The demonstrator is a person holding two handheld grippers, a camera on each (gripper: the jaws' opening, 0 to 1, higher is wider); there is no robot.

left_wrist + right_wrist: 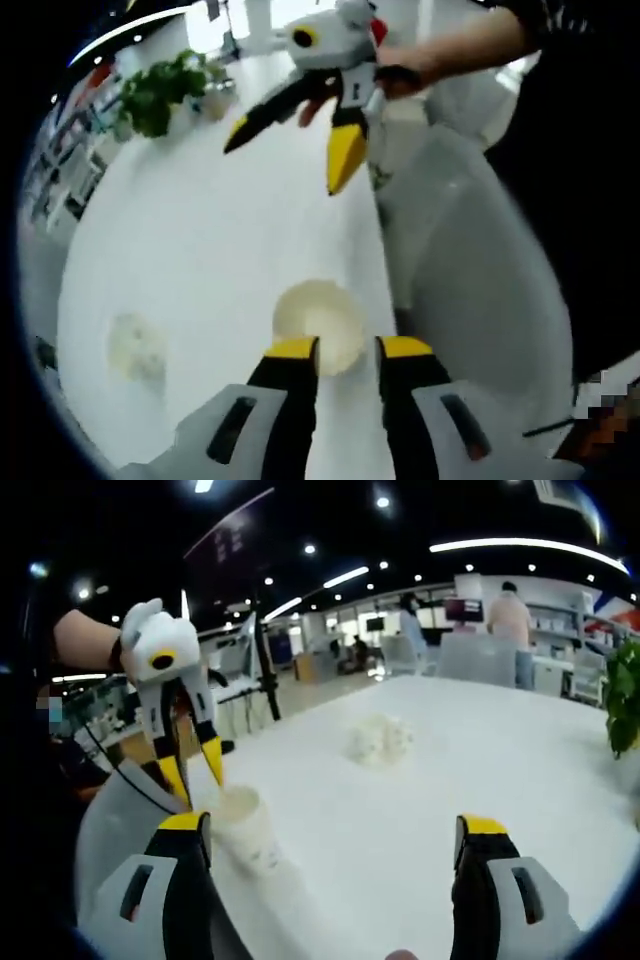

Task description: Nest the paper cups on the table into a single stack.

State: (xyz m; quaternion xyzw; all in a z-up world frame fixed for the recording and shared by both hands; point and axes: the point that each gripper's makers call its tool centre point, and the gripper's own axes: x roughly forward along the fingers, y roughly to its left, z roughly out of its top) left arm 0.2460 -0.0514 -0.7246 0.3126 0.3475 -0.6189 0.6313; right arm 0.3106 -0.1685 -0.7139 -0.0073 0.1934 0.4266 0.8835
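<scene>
Paper cup: I see it upright near the counter edge, mouth up.
Second cup: blurred, farther along the counter.
Left gripper: fingers parted just over the near cup's rim.
Right gripper: fingers spread wide, released.
Writing: I read none.

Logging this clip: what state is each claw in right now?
Left claw: open, jaws astride the rim of a paper cup, not clamped.
Right claw: open wide, holding nothing.
</scene>
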